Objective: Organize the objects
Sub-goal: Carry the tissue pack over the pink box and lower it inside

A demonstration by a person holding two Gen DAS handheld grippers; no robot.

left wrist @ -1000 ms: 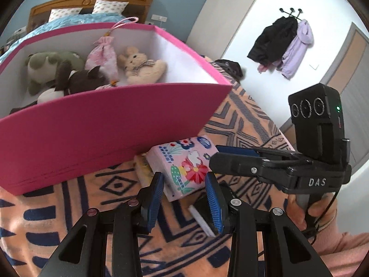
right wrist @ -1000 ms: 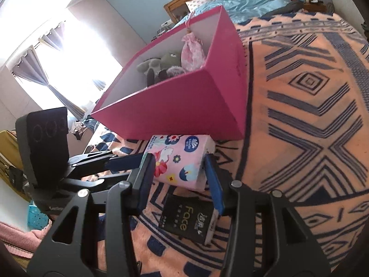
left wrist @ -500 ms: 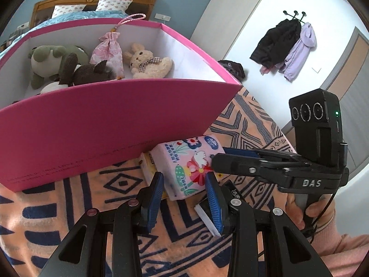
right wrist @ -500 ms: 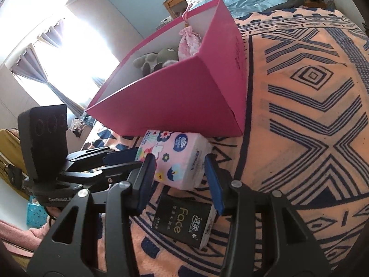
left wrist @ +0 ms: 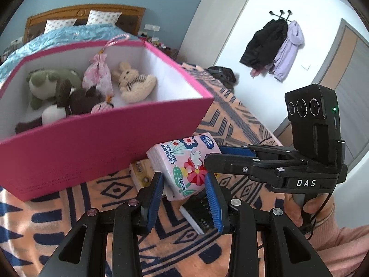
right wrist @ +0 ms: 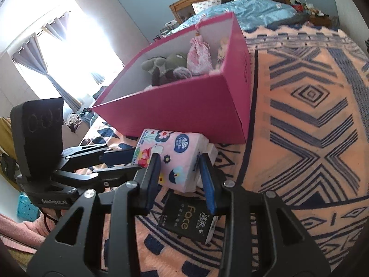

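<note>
Pink floral-printed soft tissue pack (left wrist: 184,166) sits at frame centre, pinched from both sides at once: the left gripper (left wrist: 185,198) and the right gripper (right wrist: 178,180) each press their blue pads against it. Behind, the magenta cardboard box (left wrist: 92,147) holds plush toys (left wrist: 136,85); a black tissue pack (right wrist: 186,219) lies below on the orange patterned blanket (right wrist: 311,127)

The pink floral tissue pack (left wrist: 184,161) (right wrist: 171,155) hangs tilted, raised clear of the patterned blanket, clamped on its sides; the black tissue pack (right wrist: 188,219) (left wrist: 199,214), printed "Face", lies flat directly beneath it; at 11 o'clock from the pink pack stands the open magenta storage box (left wrist: 92,147) (right wrist: 184,113), white inside, holding plush toys.
</note>
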